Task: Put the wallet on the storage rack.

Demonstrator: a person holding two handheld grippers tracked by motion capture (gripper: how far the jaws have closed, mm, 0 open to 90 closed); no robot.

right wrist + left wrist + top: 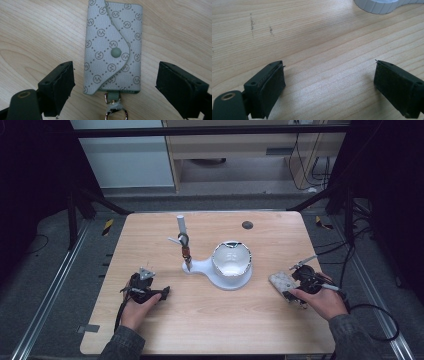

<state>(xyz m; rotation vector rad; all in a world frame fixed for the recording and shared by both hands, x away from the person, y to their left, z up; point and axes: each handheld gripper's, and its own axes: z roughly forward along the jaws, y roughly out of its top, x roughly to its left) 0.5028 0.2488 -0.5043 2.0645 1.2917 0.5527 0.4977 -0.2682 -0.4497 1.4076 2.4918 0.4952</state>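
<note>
A grey patterned key pouch point(113, 47) with a snap flap and a metal clasp lies flat on the wooden table point(210, 320); in the high view the pouch point(280, 281) sits at the right side. My right gripper point(115, 85) hovers over its clasp end, jaws open on either side with gaps to the pouch. In the high view the right gripper point(300, 287) is held by a hand just right of the pouch. My left gripper point(162, 293) rests low at the table's left, and in its own view the left gripper point(329, 80) stands open over bare wood.
A white stand point(220, 272) at the table's middle carries a white bowl point(231, 258) and an upright post with a hook point(183, 240). A small dark disc point(247, 225) lies near the far edge. Cables trail from both grippers.
</note>
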